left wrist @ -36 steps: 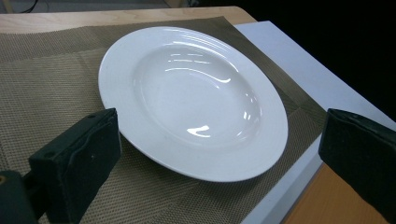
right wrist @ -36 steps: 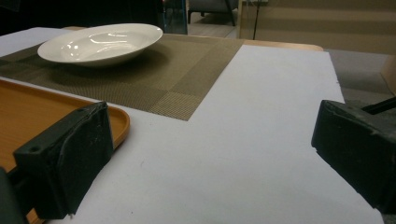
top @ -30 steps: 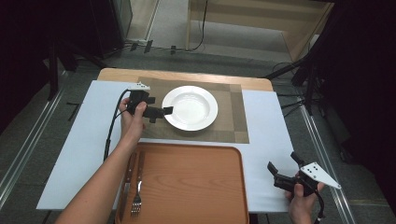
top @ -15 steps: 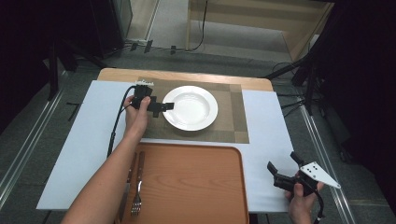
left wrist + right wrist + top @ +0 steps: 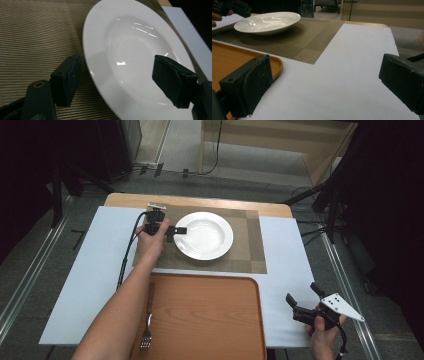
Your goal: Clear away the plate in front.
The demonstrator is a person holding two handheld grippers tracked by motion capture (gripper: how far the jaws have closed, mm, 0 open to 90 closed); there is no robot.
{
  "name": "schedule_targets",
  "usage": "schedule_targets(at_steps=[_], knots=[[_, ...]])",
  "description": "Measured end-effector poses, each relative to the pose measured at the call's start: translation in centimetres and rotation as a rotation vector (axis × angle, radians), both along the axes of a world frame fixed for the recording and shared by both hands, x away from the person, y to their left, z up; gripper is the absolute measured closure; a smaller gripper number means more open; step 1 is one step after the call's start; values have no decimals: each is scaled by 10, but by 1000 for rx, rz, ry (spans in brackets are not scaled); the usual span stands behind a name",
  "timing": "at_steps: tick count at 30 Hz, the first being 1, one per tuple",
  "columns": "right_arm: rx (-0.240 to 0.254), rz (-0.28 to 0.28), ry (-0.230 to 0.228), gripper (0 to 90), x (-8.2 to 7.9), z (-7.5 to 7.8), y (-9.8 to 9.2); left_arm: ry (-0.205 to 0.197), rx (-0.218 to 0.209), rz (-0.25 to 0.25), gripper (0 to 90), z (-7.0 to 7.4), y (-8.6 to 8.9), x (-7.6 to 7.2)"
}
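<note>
A white deep plate (image 5: 204,235) lies on a brown woven placemat (image 5: 250,250). My left gripper (image 5: 176,233) sits at the plate's left rim. In the left gripper view its jaws straddle the rim of the plate (image 5: 130,60), one over the mat and one over the bowl. They have just been closing, with visible gaps still on both sides of the rim. My right gripper (image 5: 302,302) is held at the table's near right corner. Its jaws stand wide apart over the white tabletop (image 5: 352,75) with nothing between them.
An orange-brown tray (image 5: 200,320) lies at the near edge with a fork (image 5: 147,320) on its left side. In the right gripper view the tray's corner (image 5: 274,62) is near the left jaw. The left gripper's cable (image 5: 127,250) trails over the white tabletop.
The left hand has moved a little farther away and lower, bringing its jaws over the plate's left rim, and the jaws look narrower. The right hand has not moved.
</note>
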State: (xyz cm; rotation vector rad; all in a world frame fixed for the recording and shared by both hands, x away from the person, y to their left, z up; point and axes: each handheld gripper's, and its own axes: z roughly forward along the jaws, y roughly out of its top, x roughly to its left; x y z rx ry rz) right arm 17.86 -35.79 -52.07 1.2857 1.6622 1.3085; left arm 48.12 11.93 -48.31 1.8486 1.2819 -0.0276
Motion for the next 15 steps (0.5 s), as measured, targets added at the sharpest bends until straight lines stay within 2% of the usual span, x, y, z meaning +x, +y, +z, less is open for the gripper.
schedule_targets(at_steps=[2, 4, 6, 7, 9, 11, 13, 15], knots=[[4, -1, -3, 0, 0, 0, -1, 14, 13, 14, 236, -3, -4, 1], [13, -4, -1, 0, 0, 0, -2, 32, 17, 33, 298, -6, -7, 1], [17, -4, -1, 0, 0, 0, -2, 31, 23, 31, 307, -8, -9, 1], [17, -4, 0, 0, 0, 0, -2, 36, 32, 31, 328, -9, -10, 1], [17, -5, 2, 0, 1, 0, -2, 65, 25, 23, 356, -13, -11, 2], [20, -5, 4, 0, 1, 0, -3, 66, 42, 26, 367, -15, -13, 1], [24, -5, 5, 0, 1, 0, -3, 87, 38, 19, 410, -17, -15, 2], [24, -6, 5, 0, 1, 0, -3, 90, 45, 27, 429, -18, -16, 1]])
